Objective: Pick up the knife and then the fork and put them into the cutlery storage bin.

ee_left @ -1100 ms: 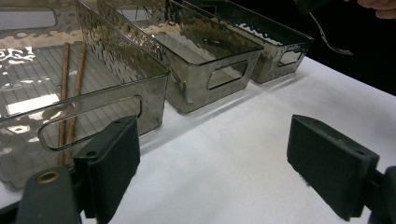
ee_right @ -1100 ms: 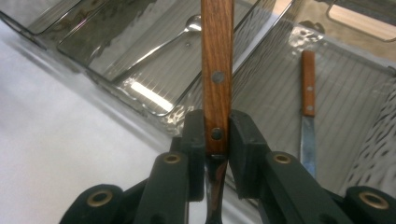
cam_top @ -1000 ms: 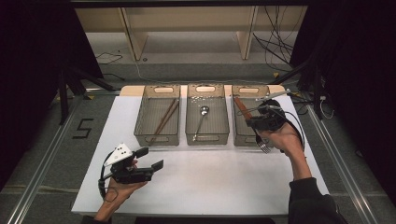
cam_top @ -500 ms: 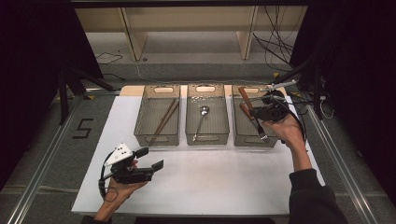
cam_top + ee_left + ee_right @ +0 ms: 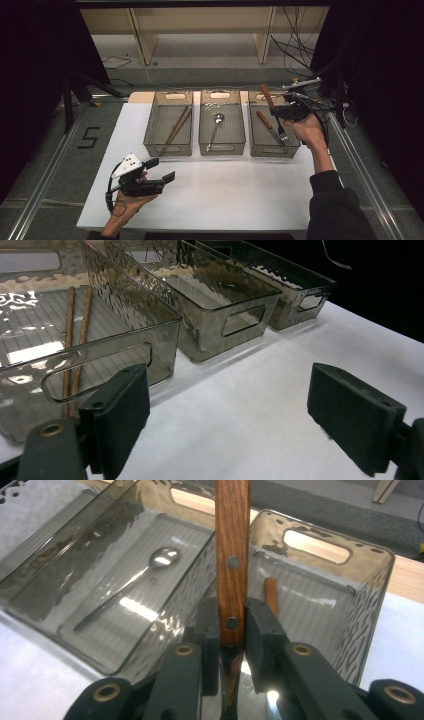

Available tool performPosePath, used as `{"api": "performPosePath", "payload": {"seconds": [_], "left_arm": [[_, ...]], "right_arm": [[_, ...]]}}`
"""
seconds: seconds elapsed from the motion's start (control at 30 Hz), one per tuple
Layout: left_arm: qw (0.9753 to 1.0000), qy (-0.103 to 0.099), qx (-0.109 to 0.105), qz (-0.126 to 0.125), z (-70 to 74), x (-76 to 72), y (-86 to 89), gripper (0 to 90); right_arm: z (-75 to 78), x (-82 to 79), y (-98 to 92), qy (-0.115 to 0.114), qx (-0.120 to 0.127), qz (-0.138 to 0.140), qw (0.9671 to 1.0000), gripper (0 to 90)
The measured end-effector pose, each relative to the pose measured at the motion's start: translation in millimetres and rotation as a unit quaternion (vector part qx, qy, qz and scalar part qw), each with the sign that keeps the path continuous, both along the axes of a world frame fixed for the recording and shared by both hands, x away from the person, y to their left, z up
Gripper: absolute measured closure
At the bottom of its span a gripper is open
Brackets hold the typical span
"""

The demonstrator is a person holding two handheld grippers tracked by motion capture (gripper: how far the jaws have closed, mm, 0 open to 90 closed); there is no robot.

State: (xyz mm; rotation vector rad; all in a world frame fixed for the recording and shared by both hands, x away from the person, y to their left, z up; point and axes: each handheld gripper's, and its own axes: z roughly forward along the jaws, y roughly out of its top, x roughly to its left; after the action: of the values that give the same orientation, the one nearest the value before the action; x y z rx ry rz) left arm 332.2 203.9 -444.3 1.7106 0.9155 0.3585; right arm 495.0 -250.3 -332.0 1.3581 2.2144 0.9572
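Three smoky clear bins stand in a row on the white table (image 5: 240, 195). The left bin (image 5: 169, 148) holds two chopsticks (image 5: 176, 127) (image 5: 75, 340), and a spoon (image 5: 216, 127) (image 5: 150, 572) lies in the middle bin (image 5: 221, 148). Over the right bin (image 5: 272, 150) (image 5: 360, 610), my right gripper (image 5: 278, 111) (image 5: 231, 615) is shut on a wooden-handled fork (image 5: 267, 96) (image 5: 231, 540). Its handle points up and away and its metal end hangs down into the bin. A second wooden-handled utensil (image 5: 262, 120) (image 5: 270, 594) lies in that bin. My left gripper (image 5: 160, 170) (image 5: 245, 425) is open and holds nothing, low over the table in front of the left bin.
Cables (image 5: 300, 50) trail on the floor behind the right end of the table. A wooden frame (image 5: 145, 40) stands beyond the far edge. A metal rail (image 5: 360, 170) runs along the right side. Bare white tabletop lies between the bins and the near edge.
My right gripper has moved away from me with the fork, from the right bin's front end to over its far half. The left gripper has stayed put, open.
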Motion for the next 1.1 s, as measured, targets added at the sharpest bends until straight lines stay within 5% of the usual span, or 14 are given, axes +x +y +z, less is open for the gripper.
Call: {"api": "performPosePath", "payload": {"seconds": [0.4, 1.1], "left_arm": [[1.0, 0.0, 0.0, 0.0, -0.1, 0.1, 0.3, 16.7], [1.0, 0.0, 0.0, 0.0, -0.2, 0.1, 0.3, 16.7]], "right_arm": [[-10.8, 19.3, -6.4, 0.004, 0.002, -0.026, 0.9996, 77.9], [-36.5, 29.9, -17.3, 0.005, -0.01, -0.057, 0.9983, 77.9]]}}
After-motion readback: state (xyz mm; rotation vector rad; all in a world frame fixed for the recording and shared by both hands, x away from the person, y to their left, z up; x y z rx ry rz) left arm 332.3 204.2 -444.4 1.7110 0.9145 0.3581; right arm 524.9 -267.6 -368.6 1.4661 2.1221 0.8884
